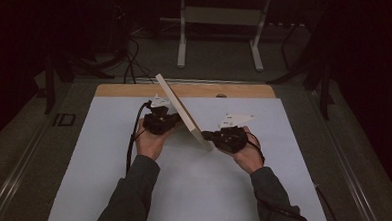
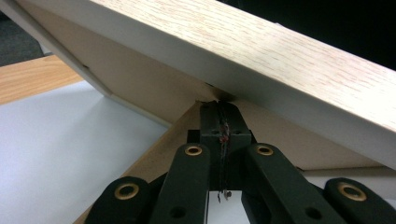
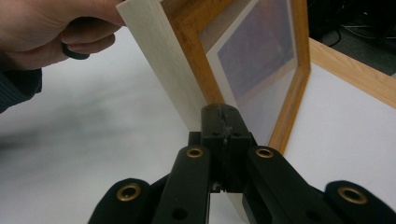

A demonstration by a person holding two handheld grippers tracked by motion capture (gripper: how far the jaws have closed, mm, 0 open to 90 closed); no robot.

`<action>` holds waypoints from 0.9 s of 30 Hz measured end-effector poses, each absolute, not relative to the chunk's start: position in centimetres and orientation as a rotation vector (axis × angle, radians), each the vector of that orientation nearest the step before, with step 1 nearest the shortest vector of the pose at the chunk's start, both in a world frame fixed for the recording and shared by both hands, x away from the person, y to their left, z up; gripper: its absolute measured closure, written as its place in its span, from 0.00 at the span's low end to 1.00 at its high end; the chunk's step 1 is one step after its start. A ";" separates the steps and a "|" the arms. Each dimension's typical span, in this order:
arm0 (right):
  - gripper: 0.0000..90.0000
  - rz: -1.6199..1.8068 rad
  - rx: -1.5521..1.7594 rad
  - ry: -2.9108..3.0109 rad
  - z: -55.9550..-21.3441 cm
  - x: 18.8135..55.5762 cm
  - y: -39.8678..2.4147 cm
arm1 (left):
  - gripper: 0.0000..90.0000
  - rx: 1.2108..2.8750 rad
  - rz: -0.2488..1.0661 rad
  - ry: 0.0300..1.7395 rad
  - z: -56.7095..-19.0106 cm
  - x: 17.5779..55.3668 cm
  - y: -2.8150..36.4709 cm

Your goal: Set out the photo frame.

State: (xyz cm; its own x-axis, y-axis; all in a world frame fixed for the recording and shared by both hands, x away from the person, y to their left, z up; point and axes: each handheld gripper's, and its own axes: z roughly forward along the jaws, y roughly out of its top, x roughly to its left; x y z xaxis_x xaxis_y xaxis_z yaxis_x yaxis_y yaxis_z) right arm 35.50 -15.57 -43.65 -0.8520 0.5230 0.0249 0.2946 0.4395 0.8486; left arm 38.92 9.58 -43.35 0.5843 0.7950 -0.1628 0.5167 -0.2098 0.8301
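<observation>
Standing on edge over the middle of the white table (image 1: 112, 184), a wooden picture frame (image 1: 181, 111) tilts between both grippers. The left gripper (image 2: 219, 114) presses clenched jaws against the frame's back, while the right gripper (image 3: 223, 116) meets its near corner, jaws likewise clenched together.

Picture frame (image 2: 289, 60): pale wood-grain rim, matt; back panel flat brown board, looks like fibreboard. Front in the right gripper view (image 3: 261, 56) is honey-coloured wood with a glossy pane. Desk (image 1: 111, 159): smooth matt white sheet, bare light wood along far edge. Left hand-held gripper (image 2: 219, 114) and right hand-held gripper (image 3: 220, 116): matt black plastic, brass-look rivets.
</observation>
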 end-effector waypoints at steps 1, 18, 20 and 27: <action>1.00 1.374 0.707 2.451 -43.7 35.5 -15.5 | 1.00 1.880 0.373 1.059 -43.4 38.9 9.6; 1.00 1.379 0.643 2.492 -43.5 35.4 -13.4 | 1.00 1.893 0.368 1.056 -43.6 38.8 9.8; 1.00 1.383 0.643 2.494 -43.4 35.5 -13.3 | 1.00 1.899 0.372 1.046 -43.6 38.7 9.8; 1.00 1.379 0.650 2.497 -43.5 35.9 -12.6 | 1.00 1.903 0.367 1.037 -43.7 38.6 9.8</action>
